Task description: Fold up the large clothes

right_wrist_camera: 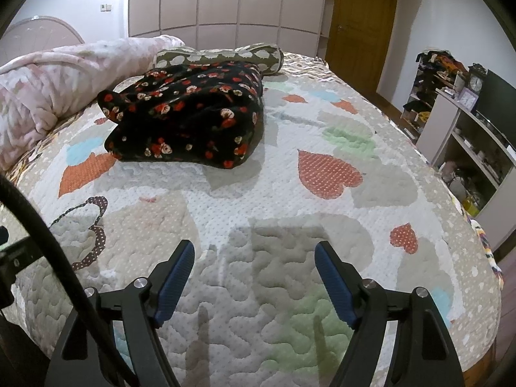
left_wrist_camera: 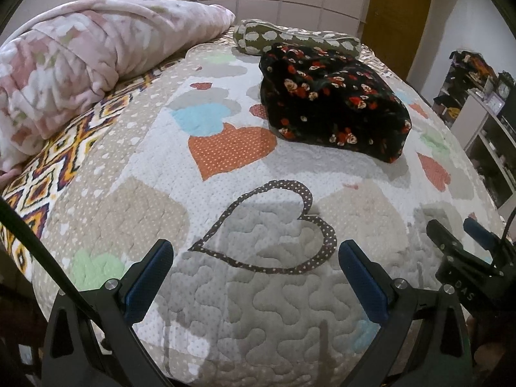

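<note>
A black garment with red and white flowers (left_wrist_camera: 335, 103) lies folded in a thick bundle on the heart-patterned bed quilt (left_wrist_camera: 225, 193), far from both grippers. It also shows in the right wrist view (right_wrist_camera: 190, 122), at upper left. My left gripper (left_wrist_camera: 254, 251) is open and empty above the near part of the bed. My right gripper (right_wrist_camera: 254, 251) is open and empty too, and shows at the right edge of the left wrist view (left_wrist_camera: 458, 235).
A pink fleece blanket (left_wrist_camera: 80, 64) is bunched at the far left of the bed. An olive bolster pillow (left_wrist_camera: 296, 38) lies behind the garment. Shelves with clutter and a clock (right_wrist_camera: 464, 119) stand to the right. A wooden door (right_wrist_camera: 361, 25) is at the back.
</note>
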Tool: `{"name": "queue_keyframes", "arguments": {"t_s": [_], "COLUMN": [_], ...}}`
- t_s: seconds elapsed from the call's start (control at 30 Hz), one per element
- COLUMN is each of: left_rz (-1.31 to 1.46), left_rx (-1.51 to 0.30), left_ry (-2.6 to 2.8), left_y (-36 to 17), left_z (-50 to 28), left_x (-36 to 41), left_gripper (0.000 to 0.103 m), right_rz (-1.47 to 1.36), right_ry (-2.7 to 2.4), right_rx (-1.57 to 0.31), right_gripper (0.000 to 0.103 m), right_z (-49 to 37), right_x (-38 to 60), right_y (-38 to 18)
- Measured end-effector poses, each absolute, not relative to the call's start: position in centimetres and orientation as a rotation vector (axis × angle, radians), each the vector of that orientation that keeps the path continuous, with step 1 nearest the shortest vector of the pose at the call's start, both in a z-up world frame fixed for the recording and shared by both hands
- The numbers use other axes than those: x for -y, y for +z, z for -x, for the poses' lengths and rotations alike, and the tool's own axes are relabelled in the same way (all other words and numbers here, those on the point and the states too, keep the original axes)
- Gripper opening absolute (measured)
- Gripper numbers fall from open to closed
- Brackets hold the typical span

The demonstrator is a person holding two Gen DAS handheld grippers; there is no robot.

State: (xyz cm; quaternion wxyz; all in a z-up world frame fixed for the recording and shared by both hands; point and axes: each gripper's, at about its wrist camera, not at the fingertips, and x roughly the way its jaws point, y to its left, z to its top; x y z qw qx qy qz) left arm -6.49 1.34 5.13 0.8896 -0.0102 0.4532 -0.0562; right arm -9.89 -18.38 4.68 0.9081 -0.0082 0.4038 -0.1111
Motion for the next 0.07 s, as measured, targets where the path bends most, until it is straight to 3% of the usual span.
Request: {"name": "queue_keyframes", "arguments": {"t_s": [0.07], "left_rz": [0.018], "left_rx": [-0.948], "left_ry": [-0.114], "left_y": [4.95], "left_z": [6.41], "left_x": [-1.23], "left_gripper": [0.102], "right_rz": [0.027], "right_ry": [-0.223], "right_rx": [-0.837], "right_gripper": [0.081], "right_z": [9.57], "right_x": [18.27], "right_y": [4.70]}}
